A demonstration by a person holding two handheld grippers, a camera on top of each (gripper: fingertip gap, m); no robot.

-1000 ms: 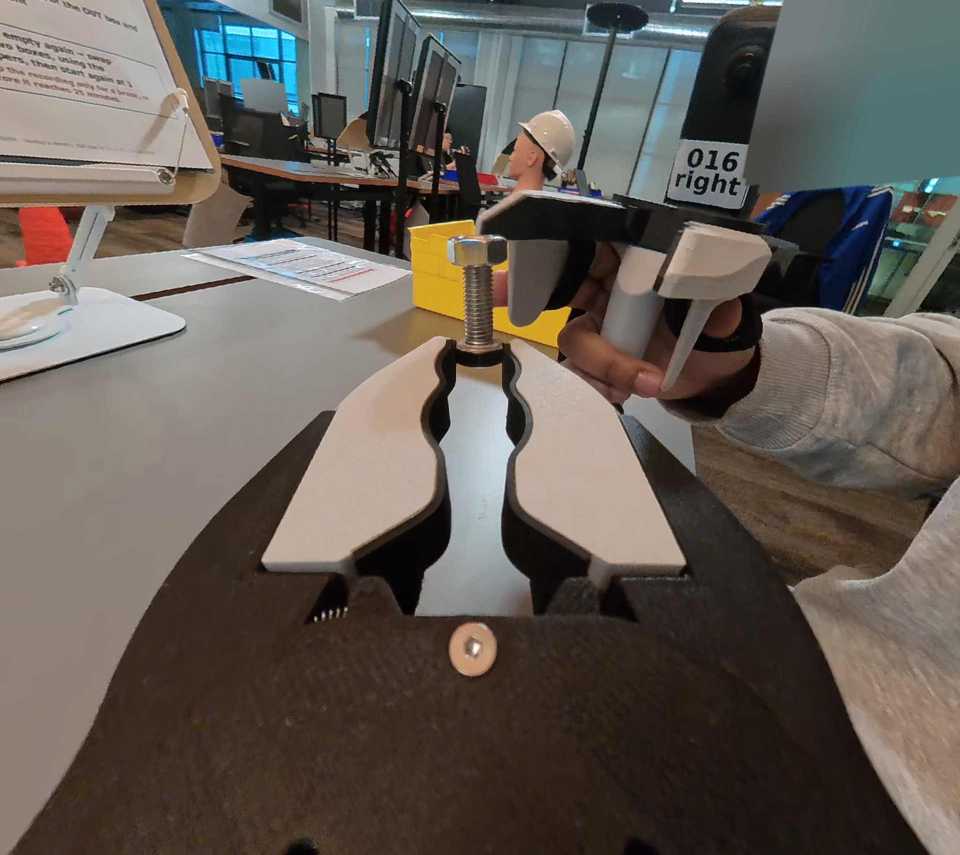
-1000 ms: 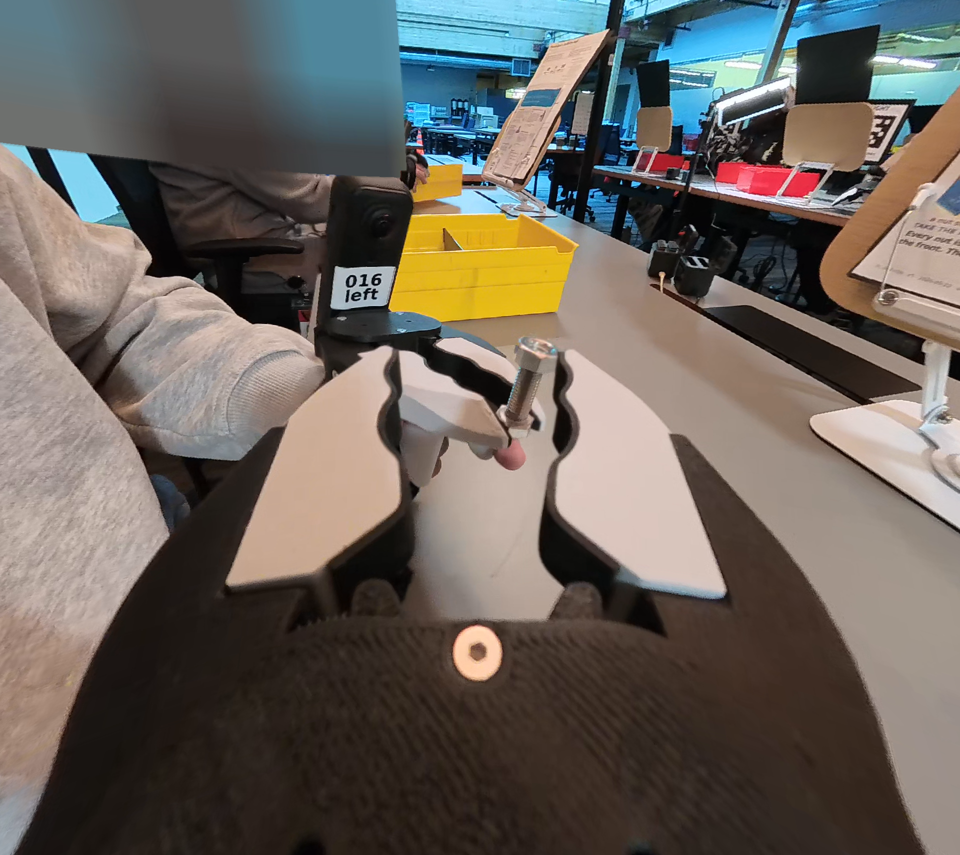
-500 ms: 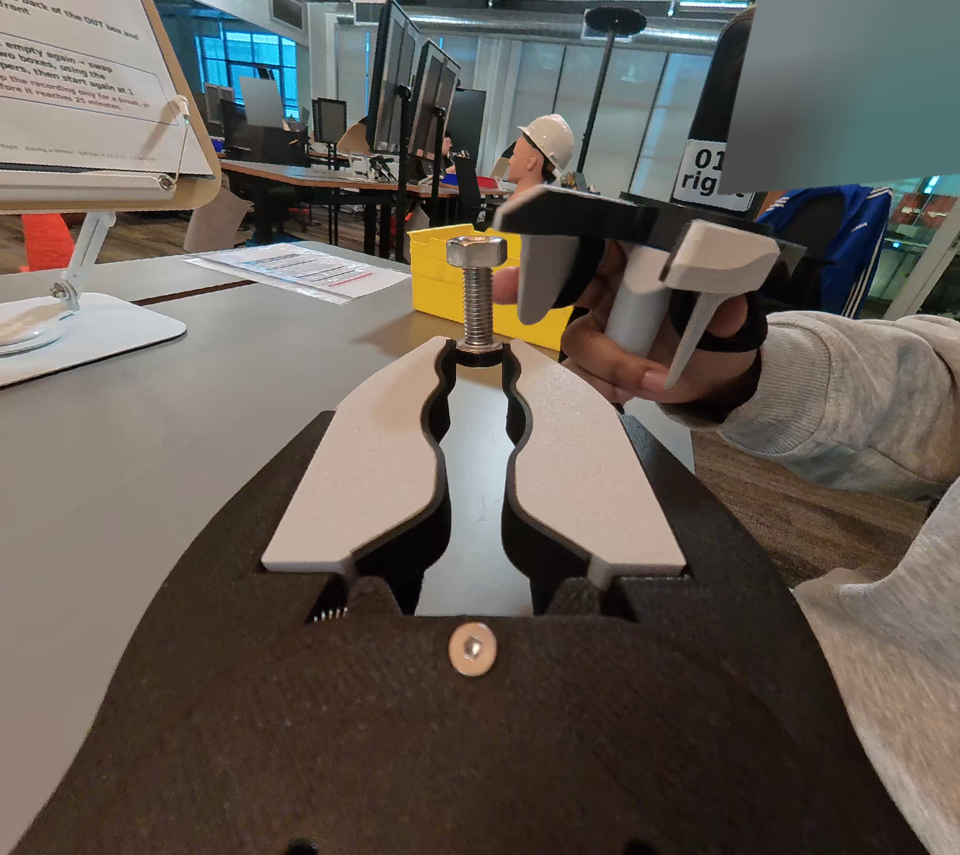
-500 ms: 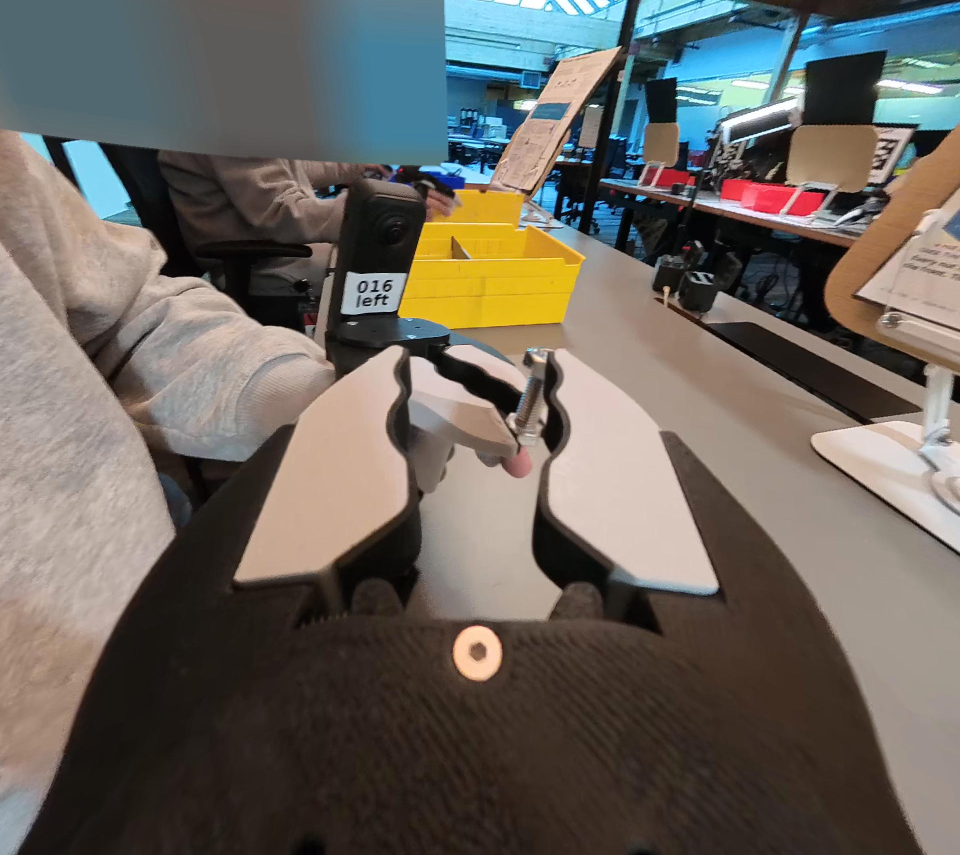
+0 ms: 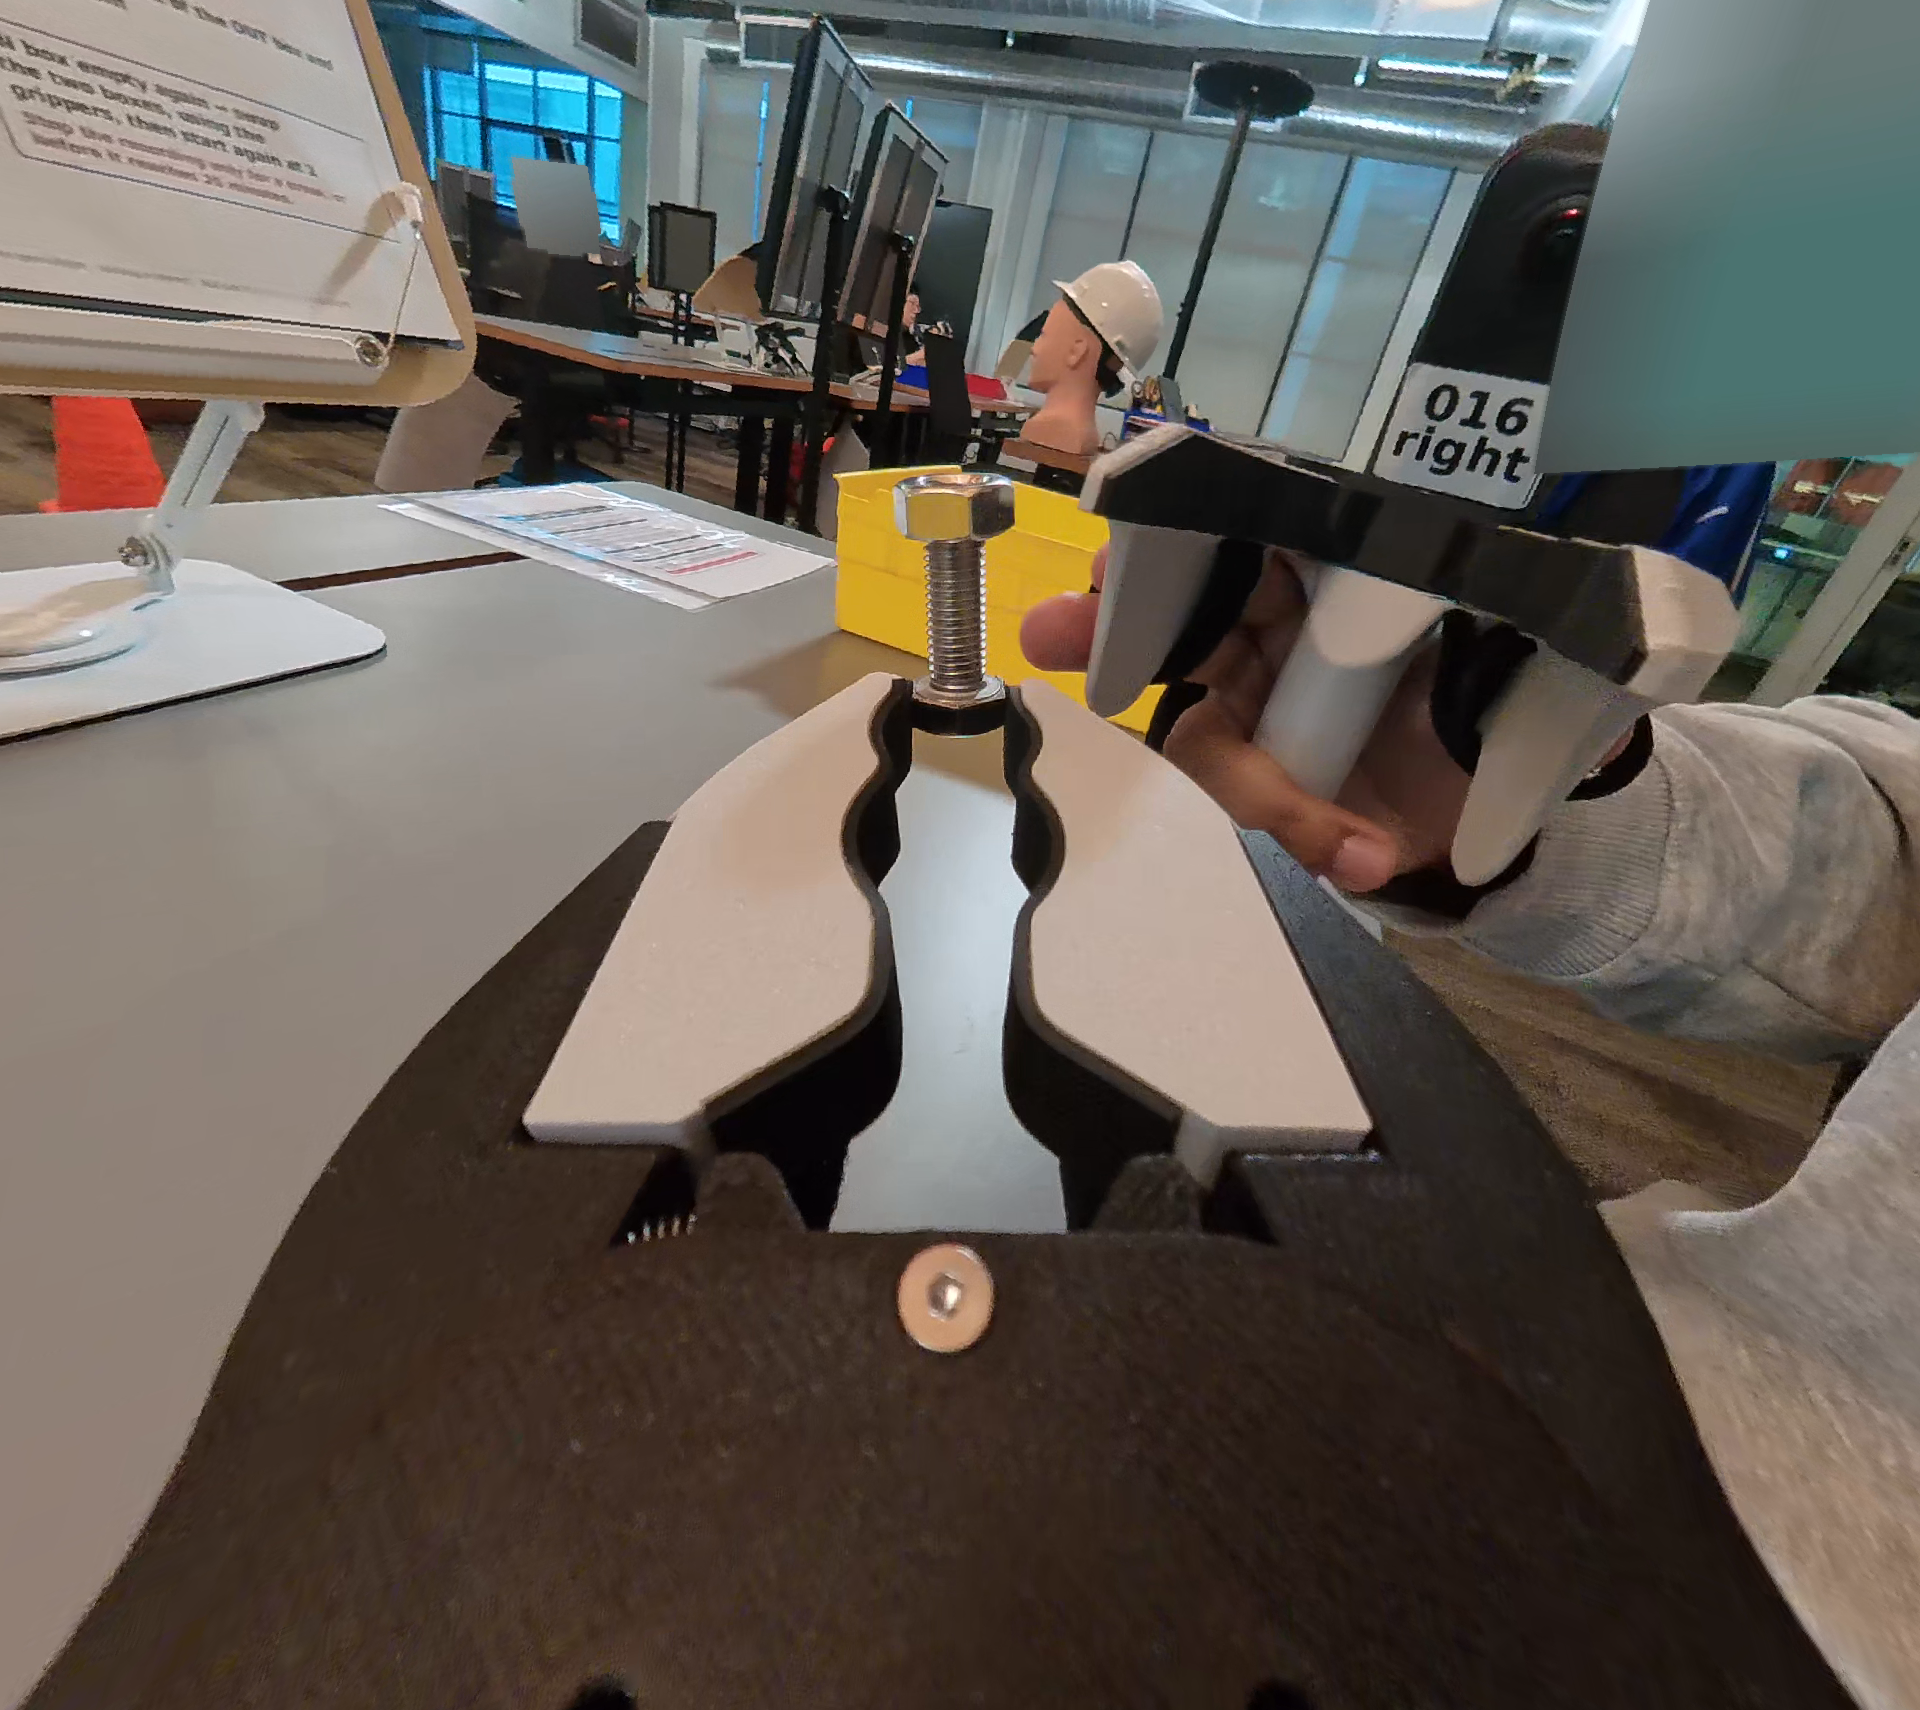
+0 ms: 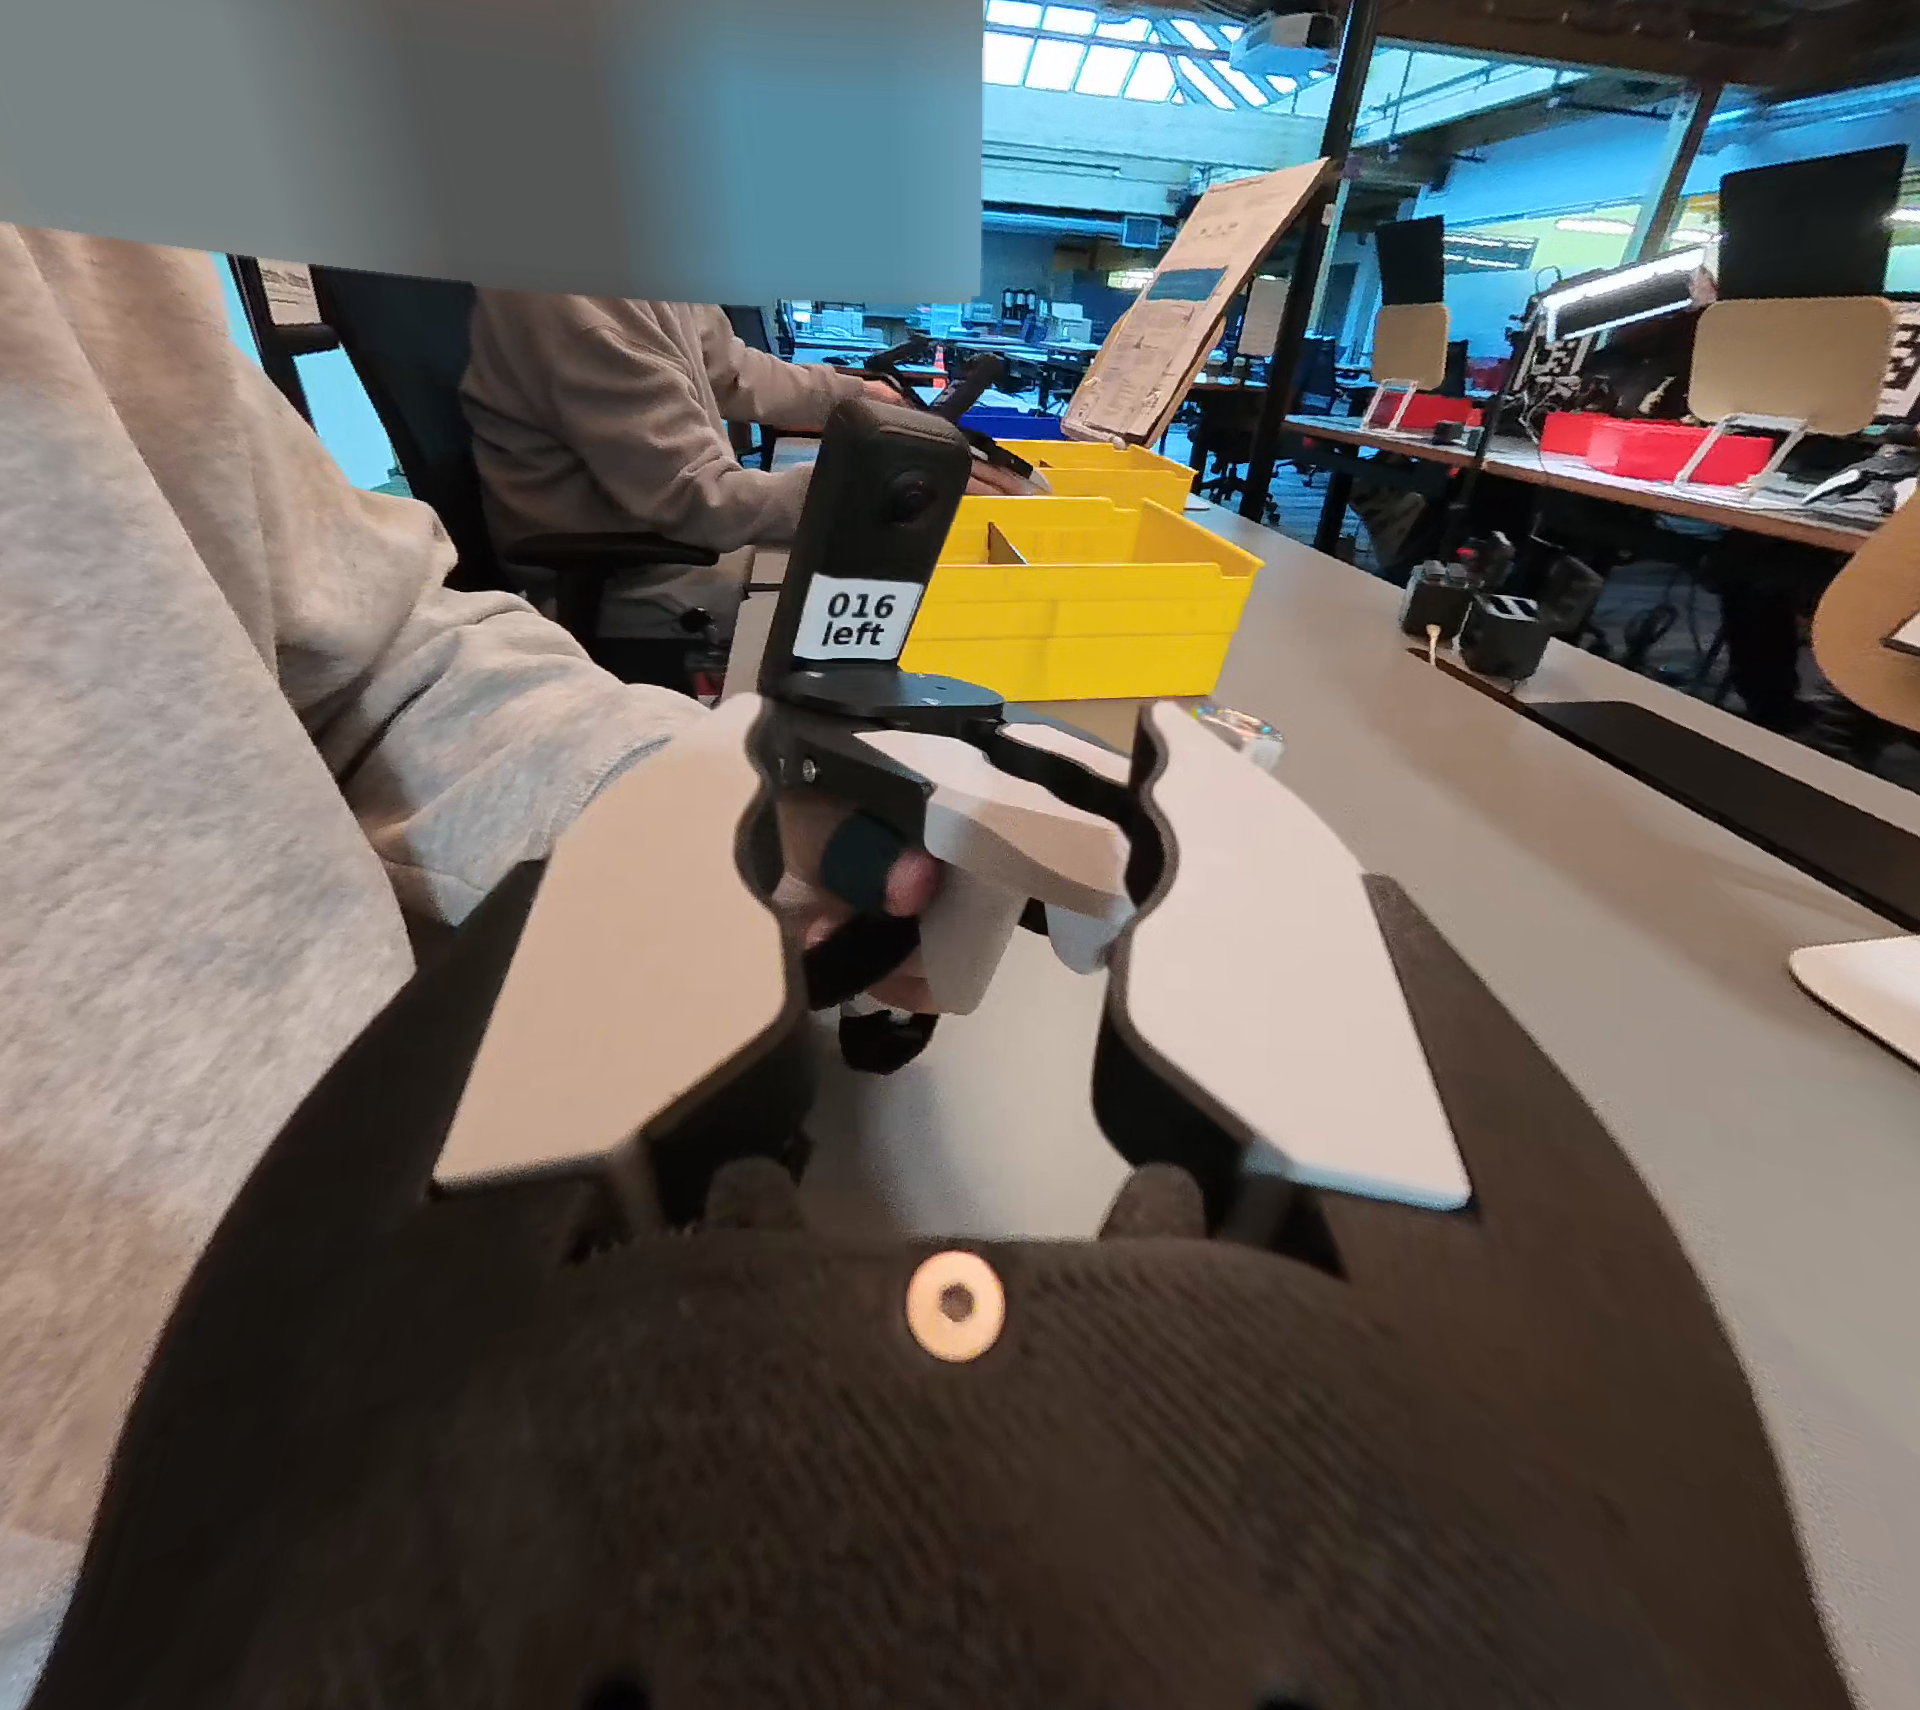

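Note:
A steel hex bolt (image 5: 954,611) stands upright, head up, with a nut on its lower end. My left gripper (image 5: 954,702) is shut on that nut and holds the bolt above the grey table (image 5: 312,829). My right gripper (image 5: 1288,621), held by a hand (image 5: 1278,787), hovers just right of the bolt head, not touching it. In the right wrist view my right gripper (image 6: 951,715) is open and empty. The left gripper (image 6: 1018,839) shows between its fingers. The bolt head (image 6: 1242,725) is a blur just past the right fingertip.
A yellow bin (image 5: 1039,569) stands on the table behind the bolt and also shows in the right wrist view (image 6: 1081,621). A document stand (image 5: 208,102) with a white base (image 5: 156,632) is at the left. A laminated sheet (image 5: 613,528) lies beyond. Another person (image 6: 623,434) sits nearby.
The bolt stood between my right gripper's open fingers; that gripper has swung left, so the bolt head is now outside its right fingertip. The left gripper still holds the bolt.

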